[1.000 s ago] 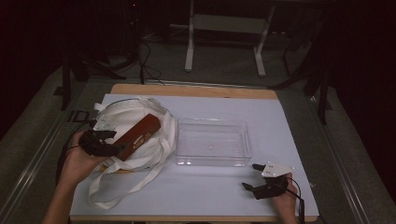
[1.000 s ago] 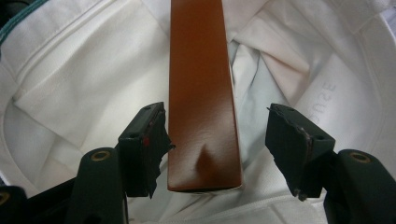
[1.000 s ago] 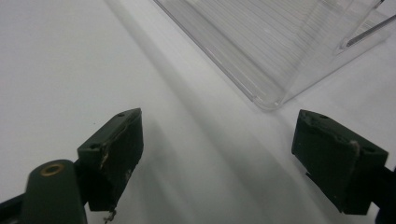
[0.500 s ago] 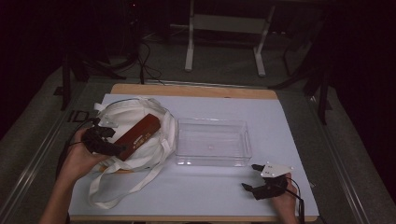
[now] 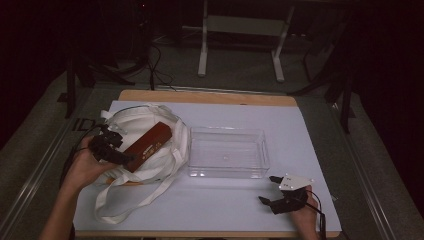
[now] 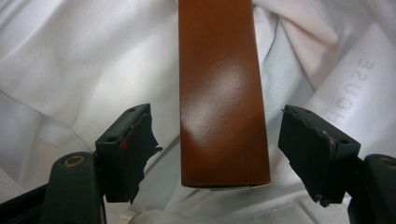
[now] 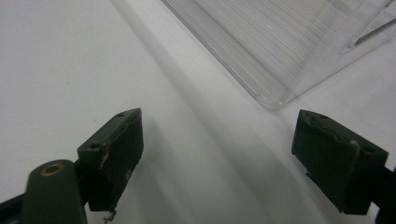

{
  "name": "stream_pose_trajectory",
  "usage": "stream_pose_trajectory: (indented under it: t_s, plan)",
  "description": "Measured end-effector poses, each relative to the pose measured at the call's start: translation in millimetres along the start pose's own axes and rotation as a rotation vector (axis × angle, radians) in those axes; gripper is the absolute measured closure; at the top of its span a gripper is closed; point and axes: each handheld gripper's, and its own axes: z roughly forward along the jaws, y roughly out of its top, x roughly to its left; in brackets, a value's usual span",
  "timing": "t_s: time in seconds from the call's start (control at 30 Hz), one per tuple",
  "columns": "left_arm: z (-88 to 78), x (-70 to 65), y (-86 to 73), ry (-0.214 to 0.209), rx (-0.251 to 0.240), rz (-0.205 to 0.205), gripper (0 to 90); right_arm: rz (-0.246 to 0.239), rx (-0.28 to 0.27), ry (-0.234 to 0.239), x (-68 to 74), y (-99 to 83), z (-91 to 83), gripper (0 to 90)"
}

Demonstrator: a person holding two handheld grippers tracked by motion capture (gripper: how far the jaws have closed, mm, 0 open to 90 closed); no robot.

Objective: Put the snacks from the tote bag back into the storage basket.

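On the white cloth tote bag (image 5: 150,145) lies the long reddish-brown rectangular box (image 6: 223,93), its near end between the left gripper (image 6: 219,154)'s wide-open jaws — both should close squarely on its long sides. Loose bag folds crowd the left pad. Beside the bag sits a clear plastic tray (image 5: 227,152); the right gripper (image 7: 233,158) rests wide open, empty, near its corner.

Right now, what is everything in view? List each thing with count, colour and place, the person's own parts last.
box: one, reddish-brown, lying on the bag, left side of the table
bag: one, white cloth with straps, left side
tray: one, clear plastic, empty, centre, just right of the bag
table cover: one, white, over a wooden top
left gripper: one, black, open, jaws either side of the box's near end, not touching
right gripper: one, black with grey plate, open, near right corner
hands: two, one on each gripper
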Motion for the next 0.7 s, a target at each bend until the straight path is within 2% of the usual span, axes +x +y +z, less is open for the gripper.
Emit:
stream_pose_trajectory:
  t_s: [0.23,0.57,0.7]
  plan:
    - [6.0,2.8,2.0,-0.028,0.03,-0.006,27.9,0.0,0.0,0.0,0.0,0.0,0.0,16.7]
    - [11.3,4.2,4.3,-0.045,0.073,-0.011,31.7,-0.001,0.0,-0.001,0.0,0.0,0.0,16.7]
    - [13.1,5.7,4.3,-0.057,0.088,-0.026,34.0,0.0,0.0,0.0,0.0,0.0,0.0,16.7]
